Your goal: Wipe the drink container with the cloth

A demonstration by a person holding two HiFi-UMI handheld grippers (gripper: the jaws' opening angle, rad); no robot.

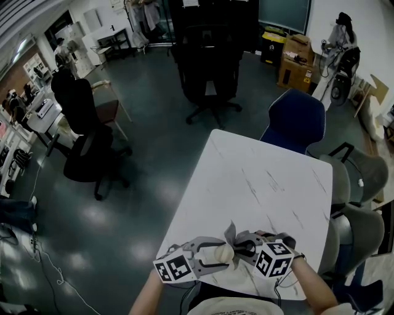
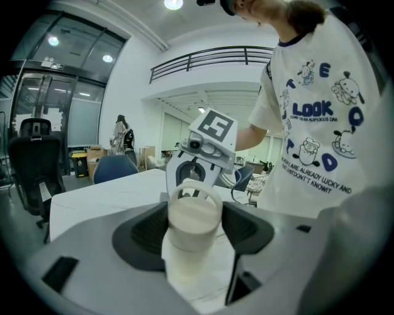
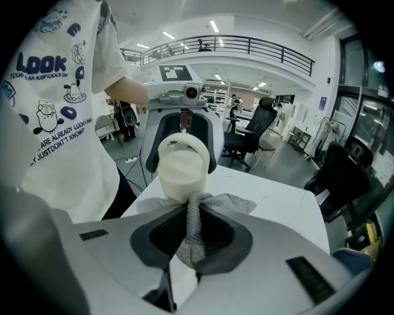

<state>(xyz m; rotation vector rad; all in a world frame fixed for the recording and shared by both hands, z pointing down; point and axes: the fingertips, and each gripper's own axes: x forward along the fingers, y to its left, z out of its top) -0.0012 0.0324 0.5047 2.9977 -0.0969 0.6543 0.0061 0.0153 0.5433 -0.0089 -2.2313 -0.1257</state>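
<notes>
One drink container (image 1: 223,253), left gripper (image 2: 192,212) clamping; right gripper (image 3: 192,232) pinches one cloth (image 3: 234,203), perhaps touching.

The head view looks steeply down onto the near end of the white table (image 1: 258,178). The two gripper views sit close behind their jaws, facing one another, seemingly head-on; all three share the cream container (image 2: 192,221).

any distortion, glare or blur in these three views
Head view: strong fisheye bend; dark floor with soft lamp reflections; the white table bright, not blown out. Left gripper view: dark round vignette, ceiling lamps glaring, the cream drink container close and slightly soft. Right gripper view: same vignette; the grey cloth sharp, weave readable.
</notes>
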